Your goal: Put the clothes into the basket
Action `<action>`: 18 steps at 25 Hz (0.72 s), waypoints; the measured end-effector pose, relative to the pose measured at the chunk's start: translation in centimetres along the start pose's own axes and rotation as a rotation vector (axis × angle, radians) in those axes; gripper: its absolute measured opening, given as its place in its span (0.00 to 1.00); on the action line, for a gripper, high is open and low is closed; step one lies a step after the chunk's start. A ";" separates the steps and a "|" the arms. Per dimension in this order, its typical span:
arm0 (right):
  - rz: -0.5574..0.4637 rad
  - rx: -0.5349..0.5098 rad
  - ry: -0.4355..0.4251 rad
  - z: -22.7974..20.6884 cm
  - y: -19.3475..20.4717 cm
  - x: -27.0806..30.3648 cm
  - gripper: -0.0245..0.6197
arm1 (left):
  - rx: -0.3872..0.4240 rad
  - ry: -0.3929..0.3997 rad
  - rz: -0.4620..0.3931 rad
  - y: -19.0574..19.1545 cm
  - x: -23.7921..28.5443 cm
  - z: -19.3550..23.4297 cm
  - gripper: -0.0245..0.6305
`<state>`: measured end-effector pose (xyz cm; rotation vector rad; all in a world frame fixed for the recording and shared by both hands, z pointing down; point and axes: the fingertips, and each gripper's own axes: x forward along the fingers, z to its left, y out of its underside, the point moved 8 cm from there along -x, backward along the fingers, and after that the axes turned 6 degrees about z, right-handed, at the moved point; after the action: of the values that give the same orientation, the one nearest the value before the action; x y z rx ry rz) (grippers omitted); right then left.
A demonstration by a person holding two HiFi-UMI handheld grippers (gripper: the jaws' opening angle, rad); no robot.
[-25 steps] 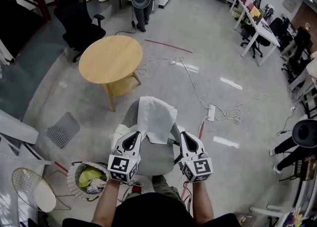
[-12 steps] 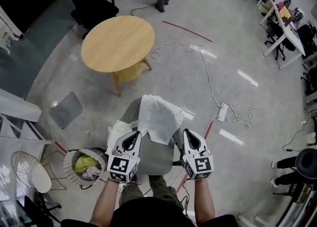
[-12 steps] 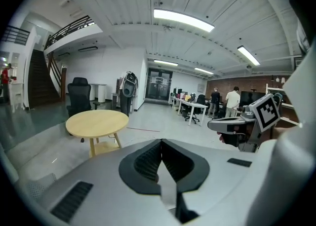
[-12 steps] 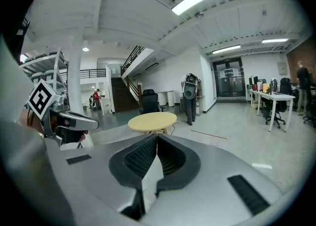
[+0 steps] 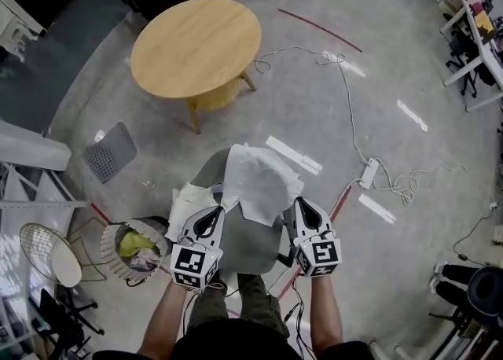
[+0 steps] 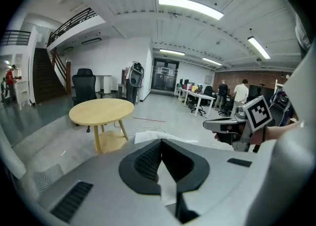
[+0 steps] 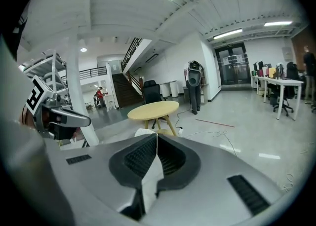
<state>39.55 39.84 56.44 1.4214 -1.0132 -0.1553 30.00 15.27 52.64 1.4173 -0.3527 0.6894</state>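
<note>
A white cloth [image 5: 258,181] lies draped over a grey chair [image 5: 244,244] right in front of me. My left gripper [image 5: 214,214] is at the cloth's near left edge, and my right gripper [image 5: 299,204] at its near right edge. In the left gripper view the jaws [image 6: 160,143] are shut with a strip of white cloth pinched between them. The right gripper view shows the same: its jaws [image 7: 156,138] are shut on a white strip. The woven basket [image 5: 114,260] stands on the floor at my lower left, with a yellow-green garment [image 5: 132,243] and other clothes inside.
A second white piece [image 5: 187,203] hangs off the chair's left side. A round wooden table [image 5: 196,45] stands beyond the chair. A power strip and cables [image 5: 368,174] lie on the floor to the right. At the far left there are a wire chair [image 5: 43,252] and a grey floor grille [image 5: 110,152].
Both grippers have sunk lower in front of me, still holding the white cloth over the chair. The head view has tilted further down.
</note>
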 end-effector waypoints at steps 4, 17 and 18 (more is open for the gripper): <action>0.028 -0.017 -0.020 -0.9 1.0 2.0 0.08 | -0.015 -0.004 0.031 1.0 1.3 0.1 0.05; 0.156 -0.063 -0.068 -3.1 4.0 6.8 0.35 | -0.068 -0.022 0.065 1.9 2.3 0.3 0.05; 0.167 -0.068 -0.070 -3.3 4.2 7.2 0.37 | -0.073 -0.024 0.067 1.9 2.3 0.4 0.05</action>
<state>44.01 38.54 64.04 1.2708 -1.1691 -0.1168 30.62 15.43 55.63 1.3499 -0.4416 0.7072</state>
